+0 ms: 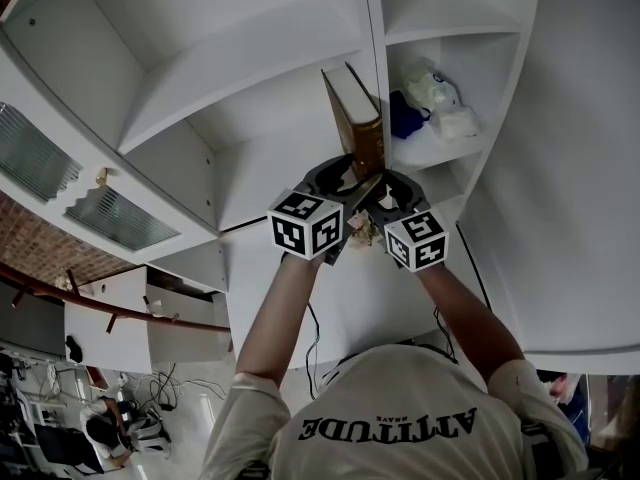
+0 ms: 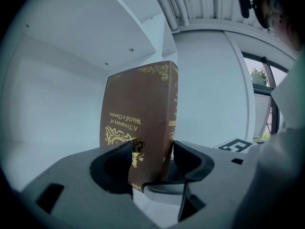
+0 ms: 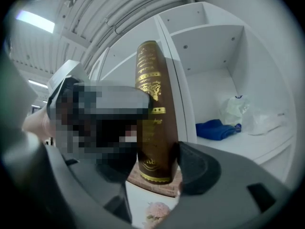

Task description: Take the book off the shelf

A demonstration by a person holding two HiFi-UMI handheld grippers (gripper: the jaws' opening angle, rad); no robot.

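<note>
A thick brown book (image 1: 355, 118) with gold lettering stands upright and slightly tilted in front of the white shelf unit (image 1: 250, 98), next to its vertical divider (image 1: 375, 58). My left gripper (image 1: 342, 171) grips the book's lower end. In the left gripper view the book (image 2: 138, 123) is clamped between the jaws of my left gripper (image 2: 151, 152). My right gripper (image 1: 392, 190) is at the same end from the right. In the right gripper view the book's spine (image 3: 155, 113) stands between the wide-set jaws of my right gripper (image 3: 155, 165). Its left jaw is hidden.
In the compartment right of the divider lie a blue cloth (image 1: 405, 116) and white plastic bags (image 1: 435, 93), seen again as the cloth (image 3: 217, 129) and bags (image 3: 233, 109). A small pinkish floral object (image 1: 362, 230) lies on the white surface below the grippers.
</note>
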